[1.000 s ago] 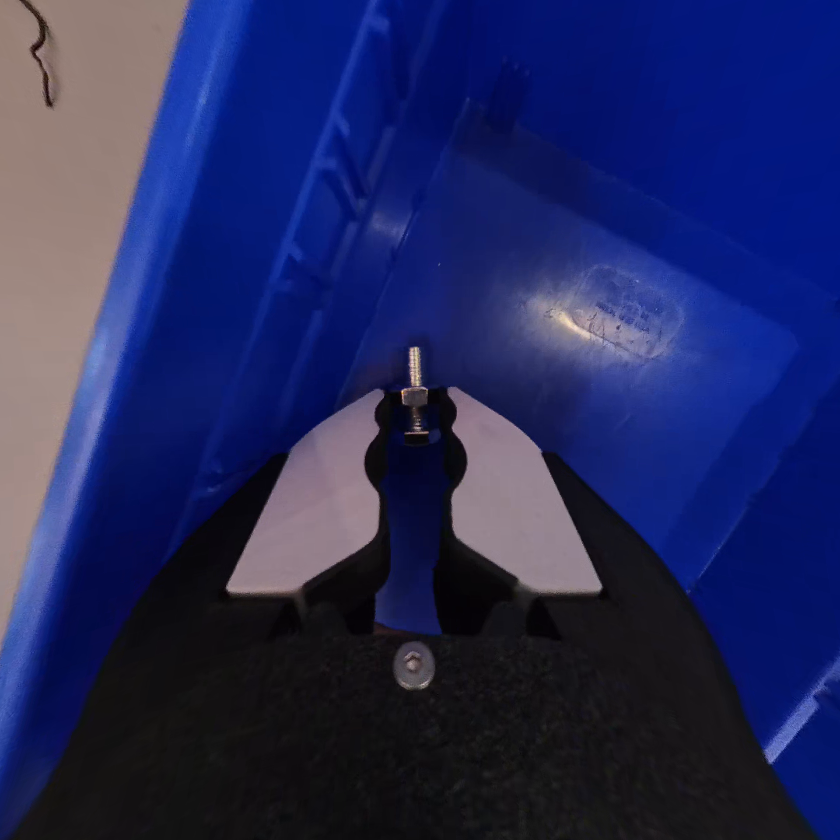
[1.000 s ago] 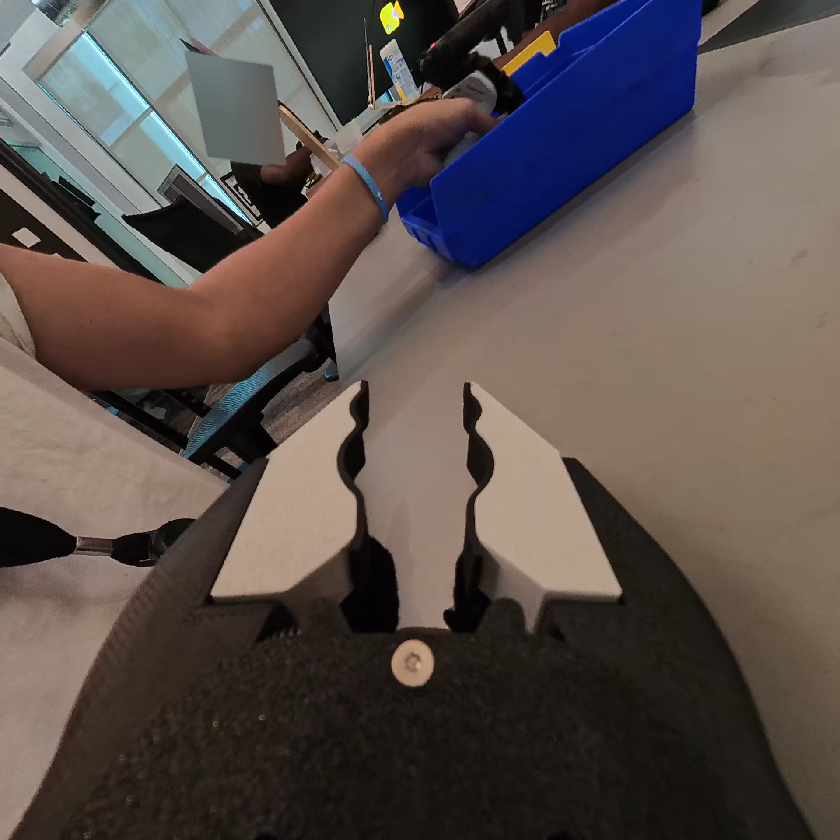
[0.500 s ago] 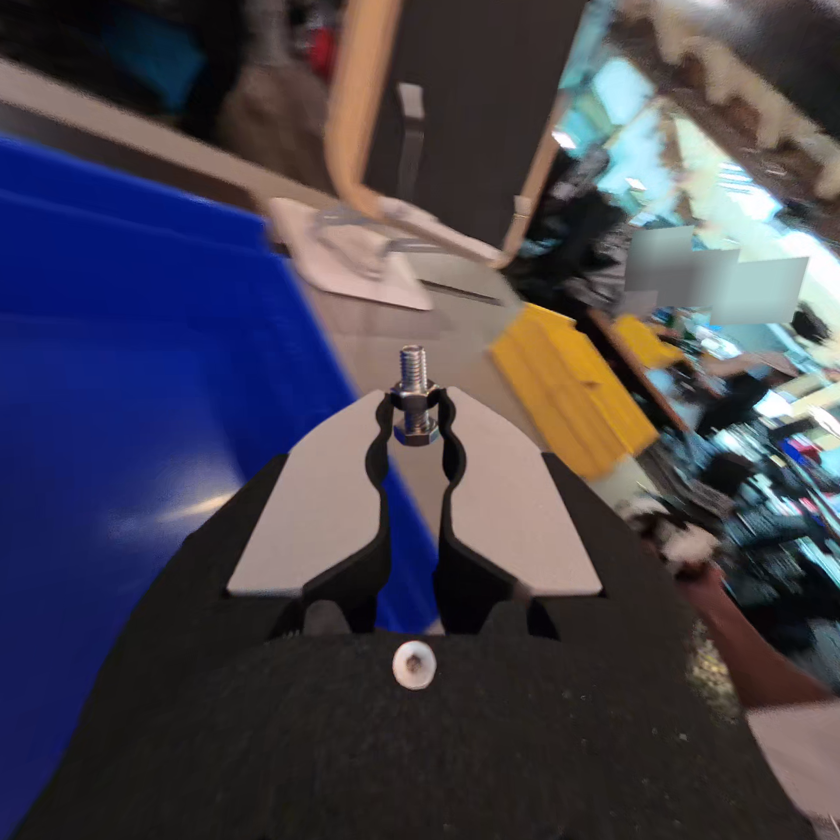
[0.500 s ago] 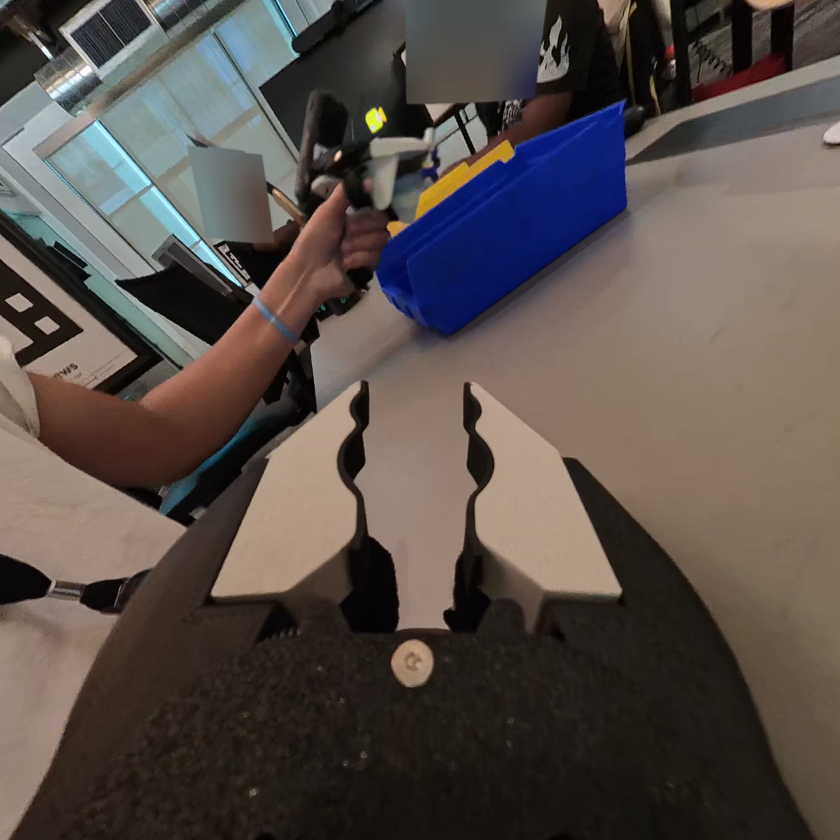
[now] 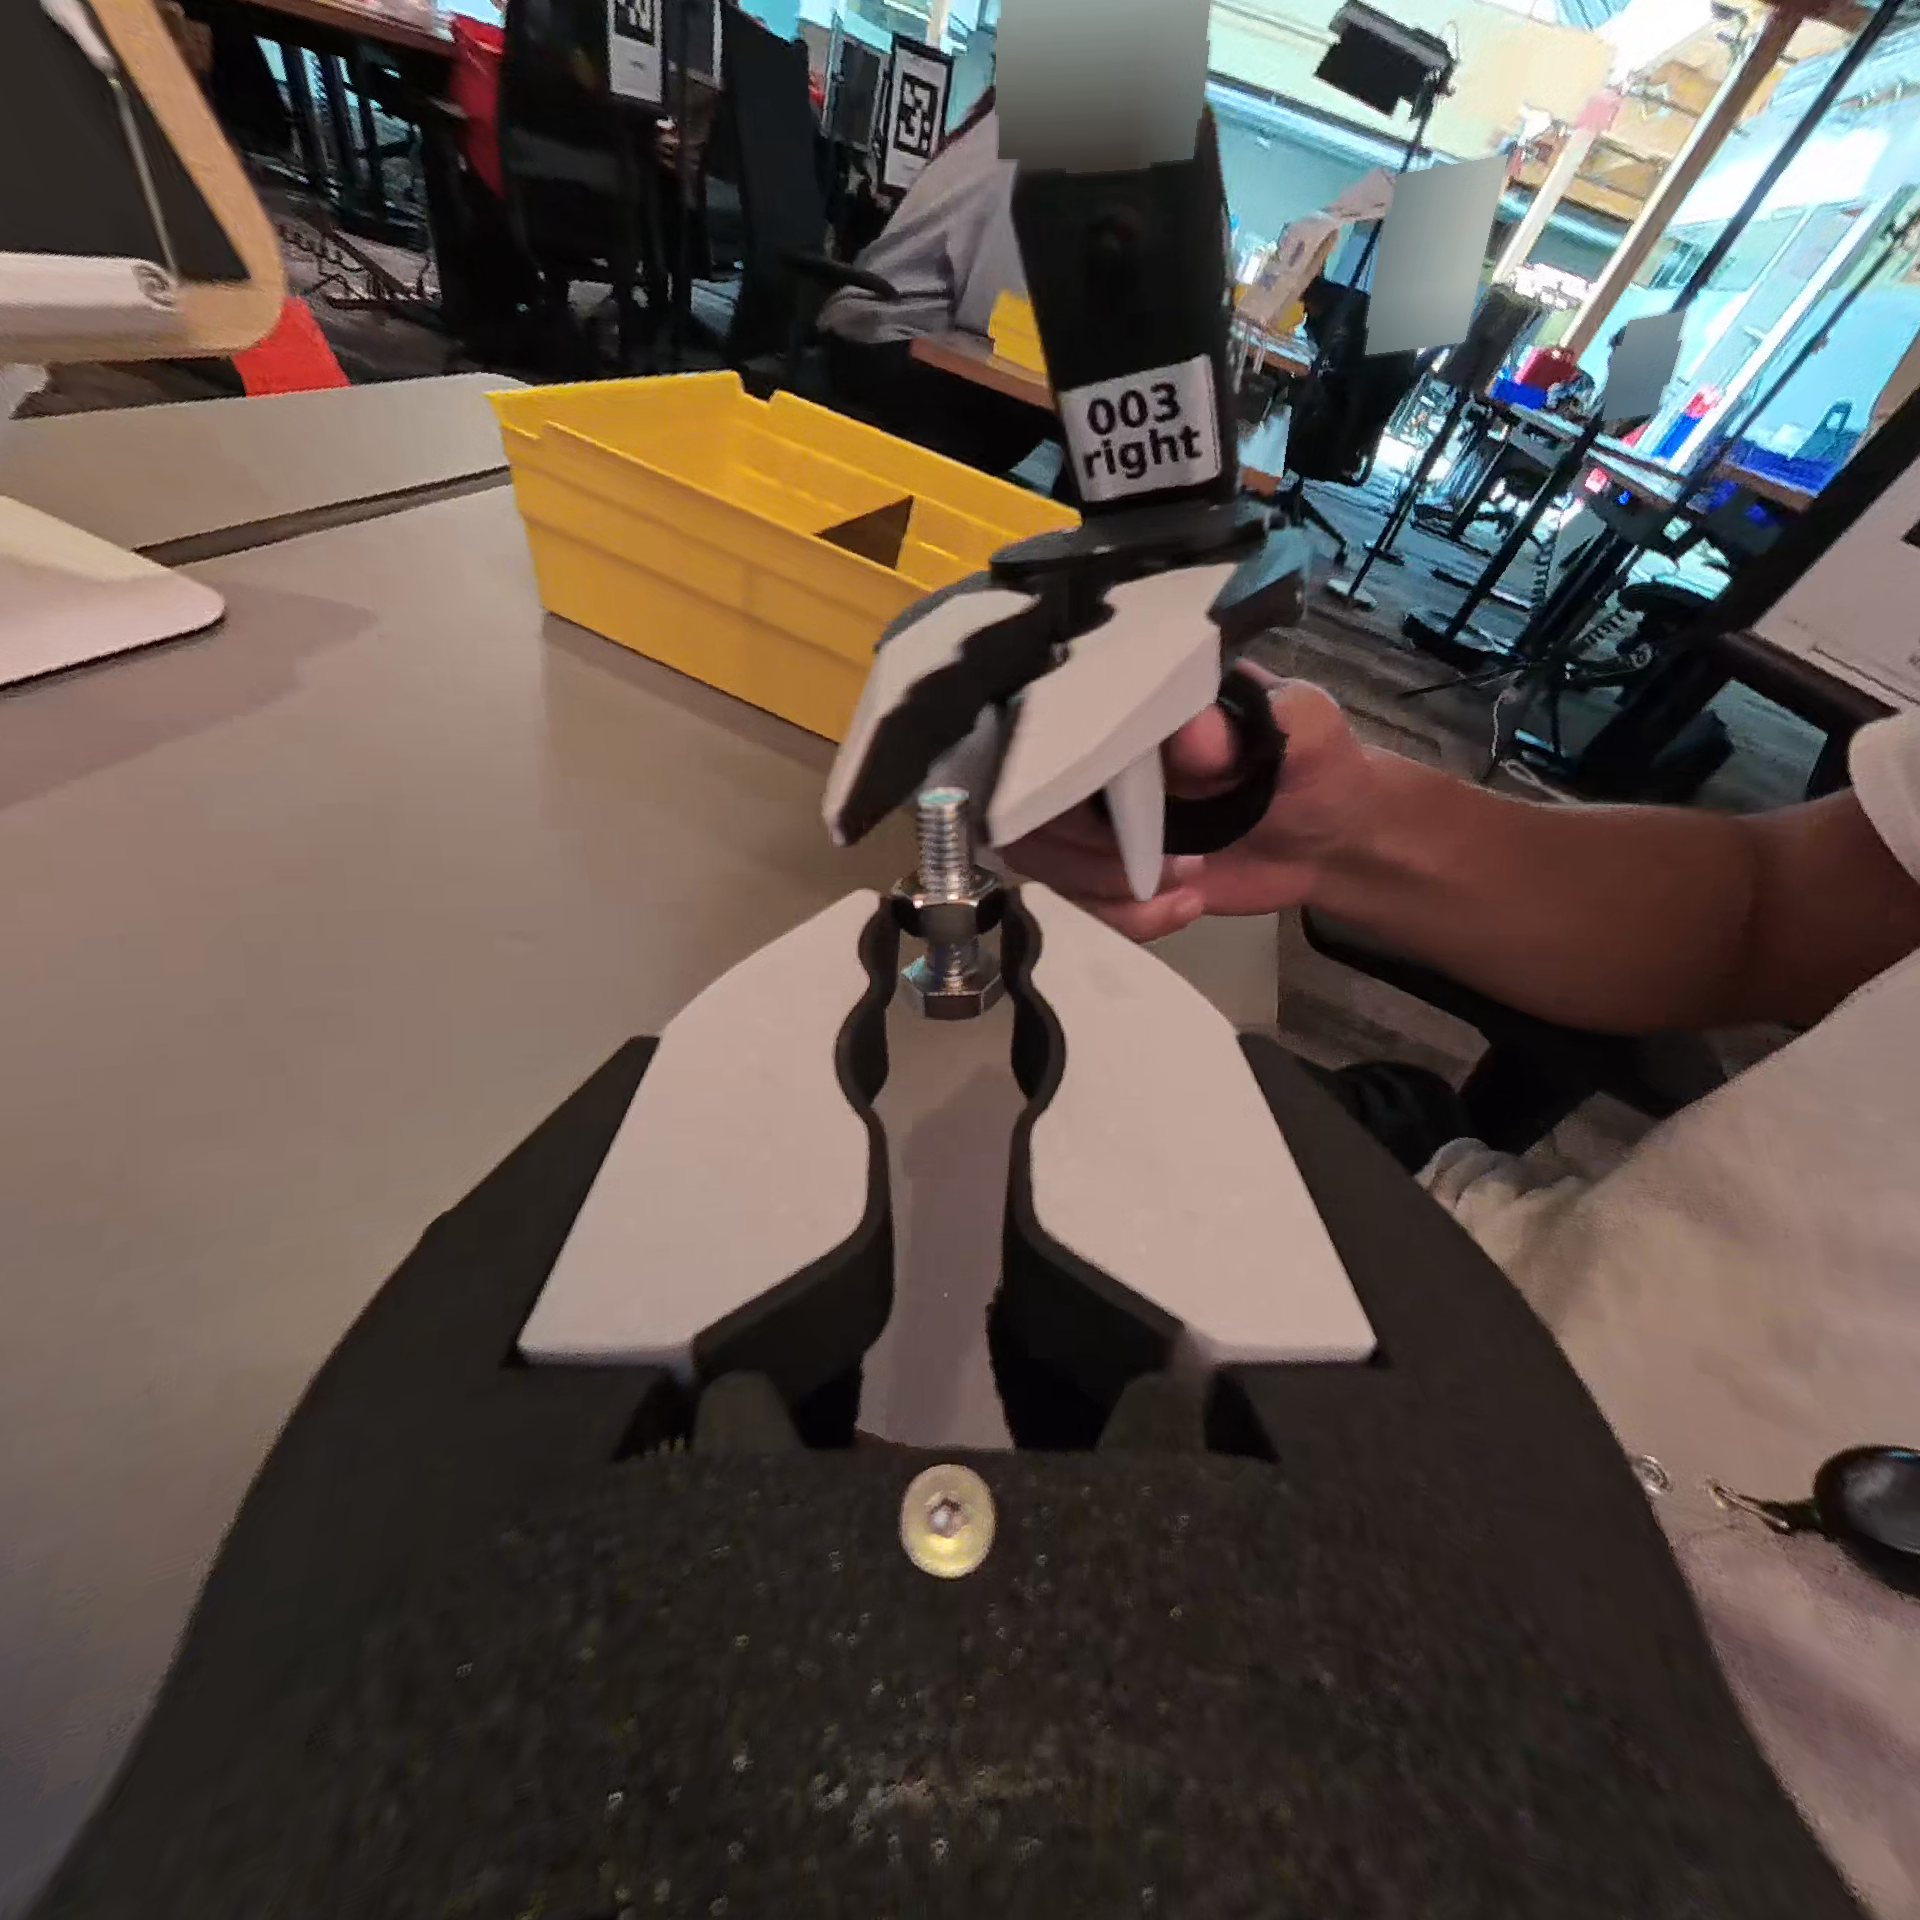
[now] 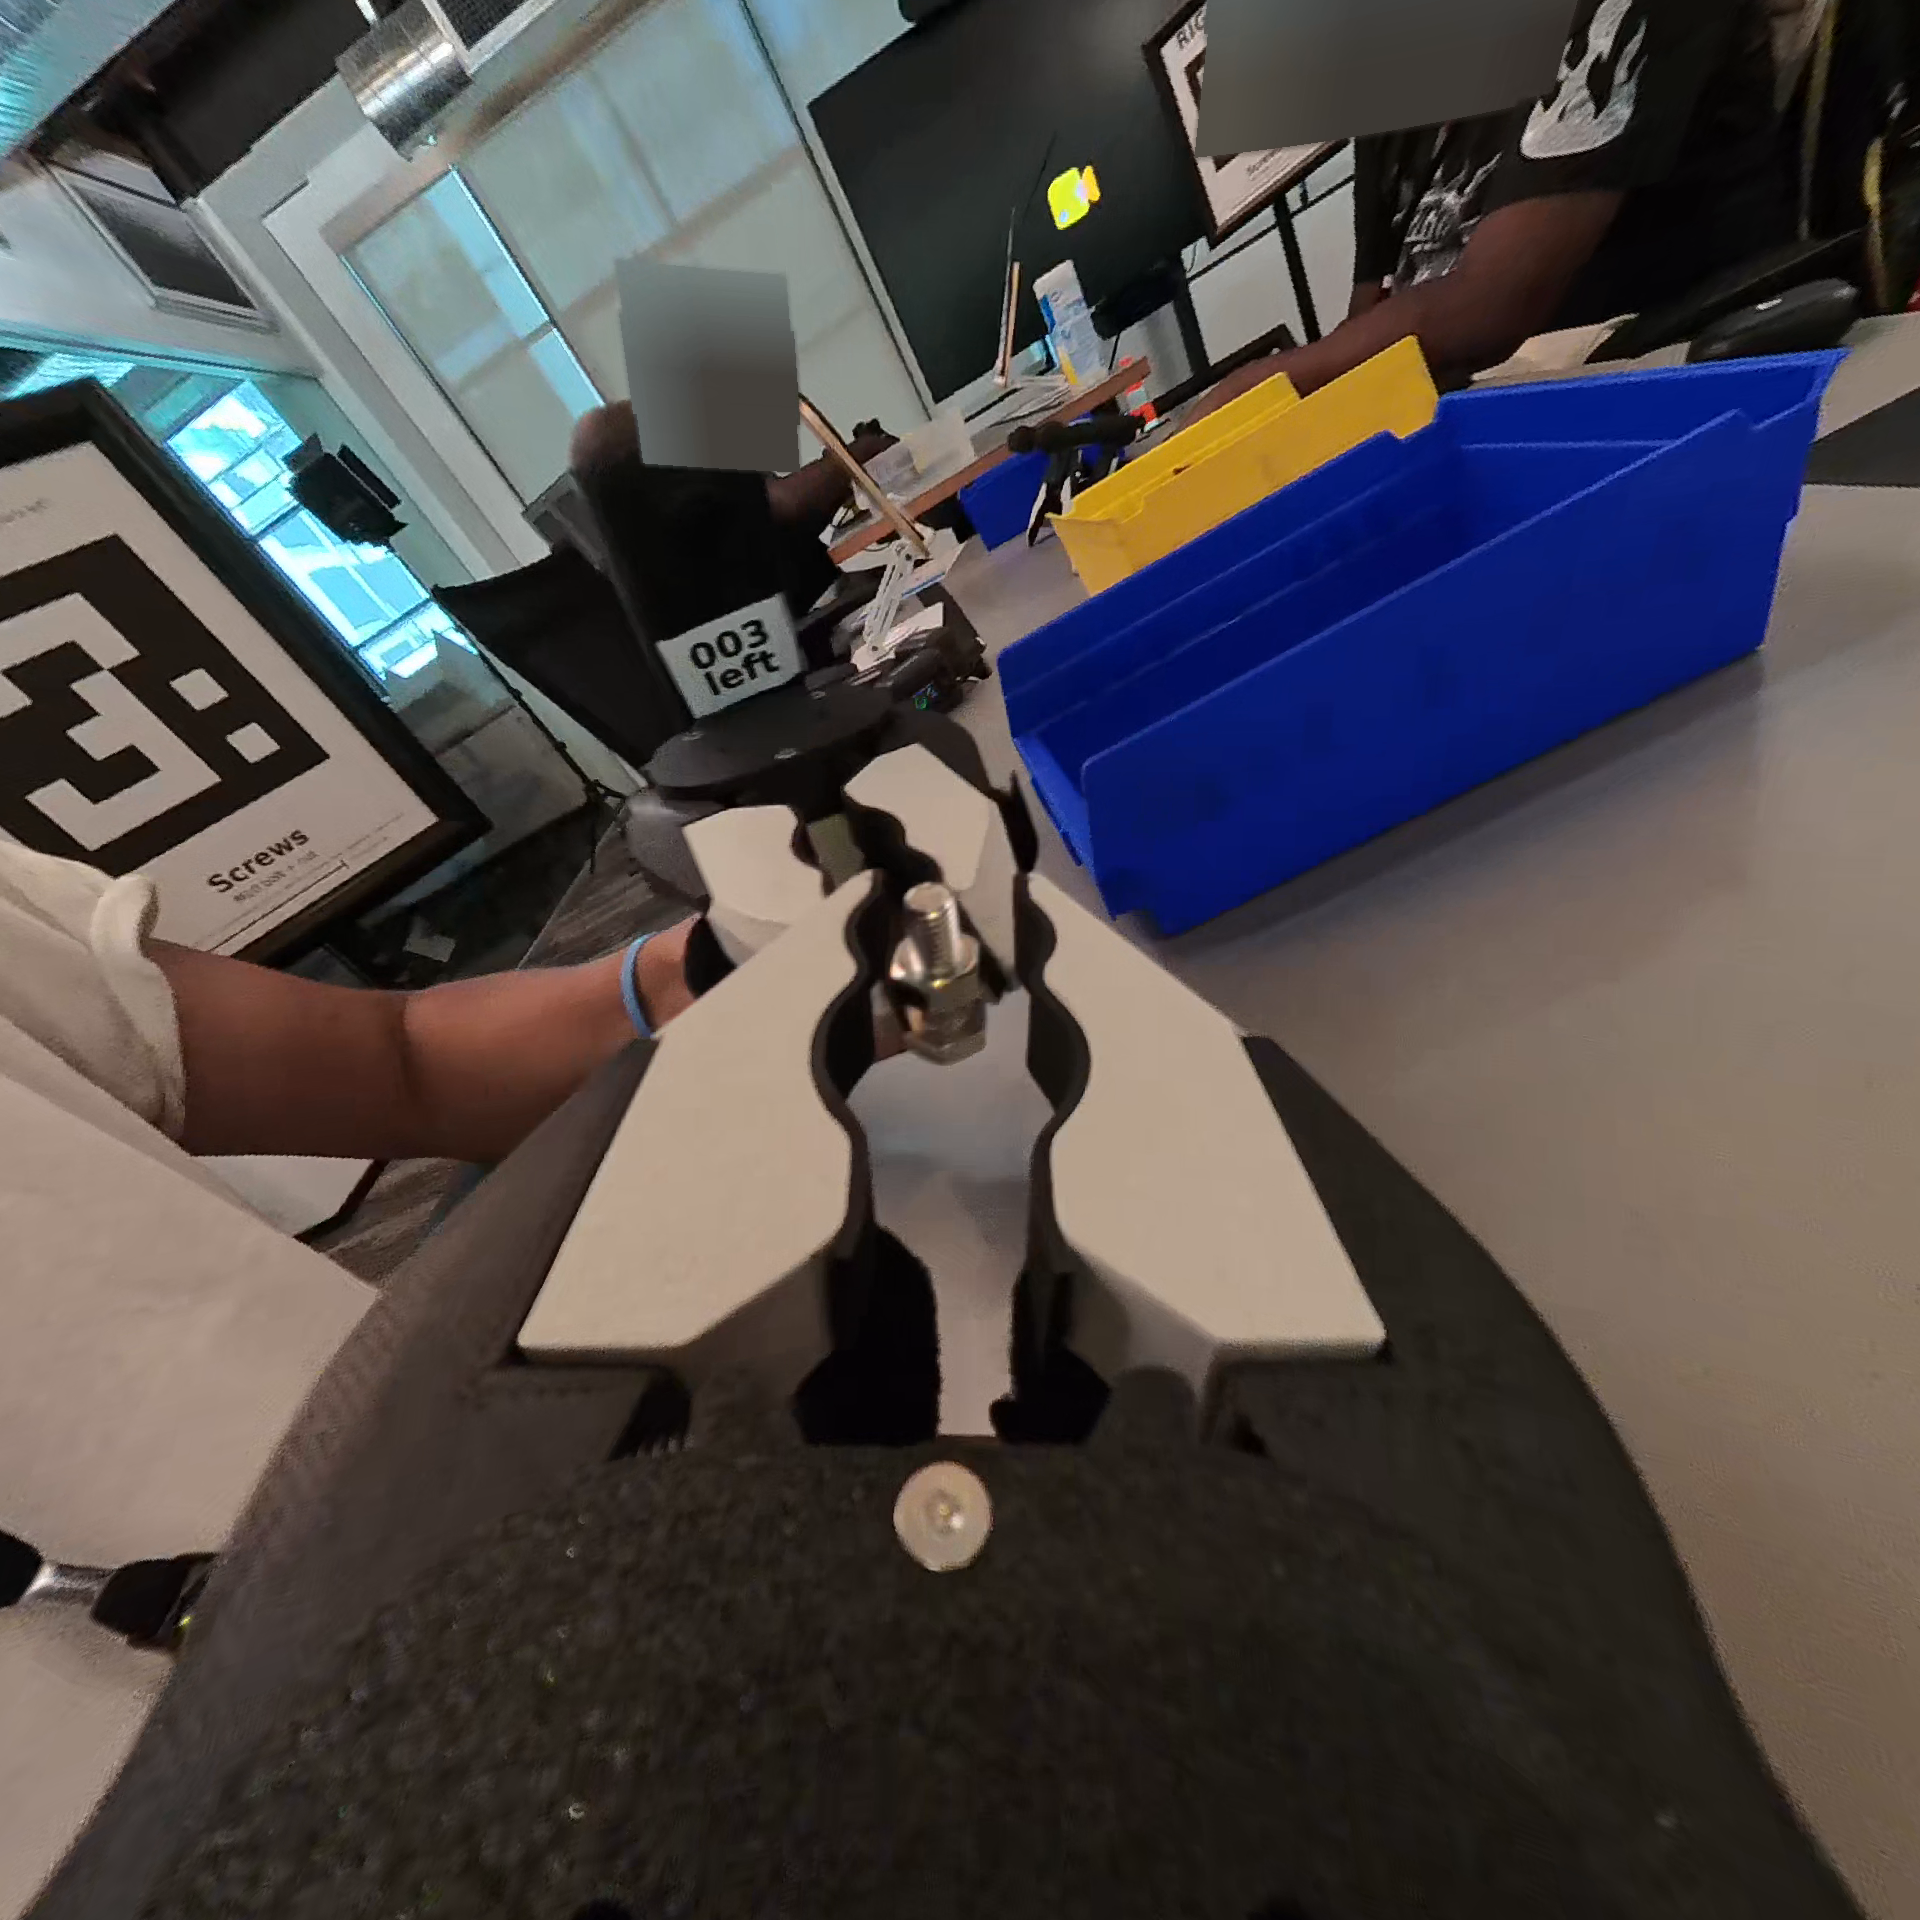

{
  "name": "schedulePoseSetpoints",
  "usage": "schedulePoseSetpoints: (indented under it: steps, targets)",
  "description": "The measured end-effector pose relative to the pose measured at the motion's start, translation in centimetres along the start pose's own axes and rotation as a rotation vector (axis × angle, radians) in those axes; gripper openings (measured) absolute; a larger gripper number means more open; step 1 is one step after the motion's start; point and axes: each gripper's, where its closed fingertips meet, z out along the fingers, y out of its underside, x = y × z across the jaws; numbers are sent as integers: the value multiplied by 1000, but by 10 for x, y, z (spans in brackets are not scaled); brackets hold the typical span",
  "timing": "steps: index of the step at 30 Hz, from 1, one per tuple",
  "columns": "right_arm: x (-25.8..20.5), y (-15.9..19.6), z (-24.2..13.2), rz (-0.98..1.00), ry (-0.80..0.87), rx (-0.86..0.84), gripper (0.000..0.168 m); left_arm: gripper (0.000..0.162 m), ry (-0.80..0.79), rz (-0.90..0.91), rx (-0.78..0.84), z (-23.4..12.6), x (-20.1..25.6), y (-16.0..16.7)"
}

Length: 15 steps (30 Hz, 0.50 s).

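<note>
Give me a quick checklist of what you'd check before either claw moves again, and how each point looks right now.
1. Left gripper shut on the bolt: ok, its fingertips clamp the nut on the bolt.
2. Bolt's threaded end clear of the left gripper's fingers: ok, it points toward the right gripper.
3. Right gripper open around the bolt: ok, a gap shows on both sides in the right wrist view.
4. Right gripper touching the threads: cannot tell.
5. Grey table under the grippers clear: ok; the blue bin and yellow bin sit off to the side.

Two claws point(image 5: 948, 914) point(image 5: 914, 805), one bolt point(image 5: 943, 847), one nut point(image 5: 948, 906), one yellow bin point(image 5: 748, 540), one blue bin point(image 6: 1434, 644).
</note>
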Motion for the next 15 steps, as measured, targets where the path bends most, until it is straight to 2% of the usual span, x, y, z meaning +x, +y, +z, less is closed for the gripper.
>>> schedulePoseSetpoints:
  steps: [2,6,7,8,9,12,15]
  targets:
    - [-6,2,-1,1,-39,3,9,19,-6,4,-3,3,2,2]
    - [5,4,-9,-20,42,-5,9,19,-53,11,27,8,-3,4]
    - [11,2,-11,-25,83,6,9,27,-55,35,34,10,-2,5]
    - [15,1,-14,-39,119,14,8,45,-74,63,26,13,-3,9]
    - [17,-1,-16,-52,146,18,8,52,-112,90,6,15,-6,13]
    - [17,-1,-18,-77,188,0,8,50,-228,143,-26,18,-18,19]
    - [15,0,-16,-53,201,-4,8,46,-223,132,-19,20,-19,19]
